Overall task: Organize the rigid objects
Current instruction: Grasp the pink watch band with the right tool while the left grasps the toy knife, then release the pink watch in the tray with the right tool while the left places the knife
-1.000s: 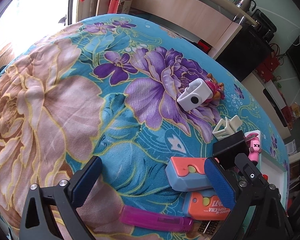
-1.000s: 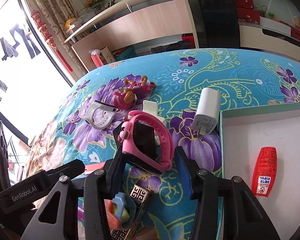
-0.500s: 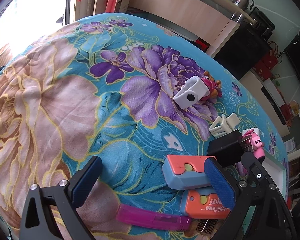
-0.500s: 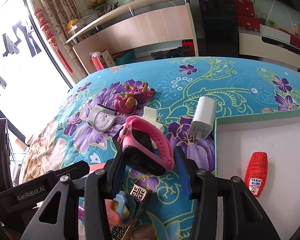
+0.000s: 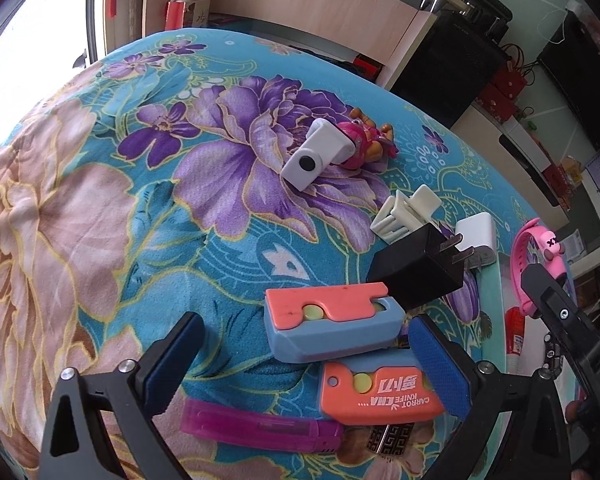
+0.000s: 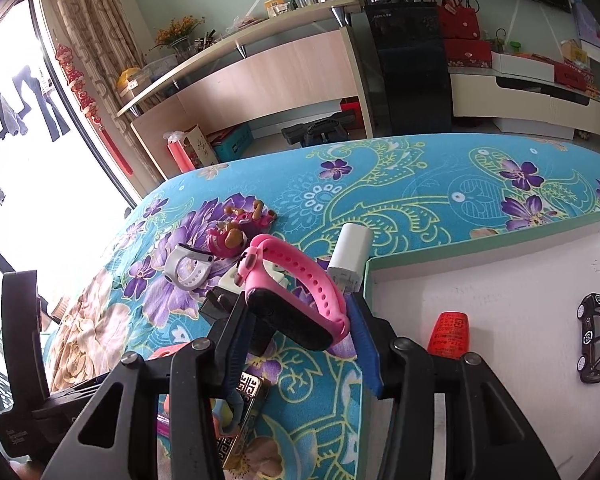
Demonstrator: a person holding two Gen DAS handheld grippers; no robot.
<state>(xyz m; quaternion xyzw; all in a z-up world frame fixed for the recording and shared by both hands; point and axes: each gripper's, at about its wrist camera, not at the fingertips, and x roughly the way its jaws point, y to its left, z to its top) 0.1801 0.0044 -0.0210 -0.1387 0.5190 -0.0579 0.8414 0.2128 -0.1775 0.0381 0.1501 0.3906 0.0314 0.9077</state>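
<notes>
The right gripper has lifted the pink watch toward the box.

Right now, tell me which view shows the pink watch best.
The right wrist view: the pink watch sits centred between the right gripper pads, with dark face and holed strap clear. The left wrist view catches only its strap and a charm at the right edge.
</notes>
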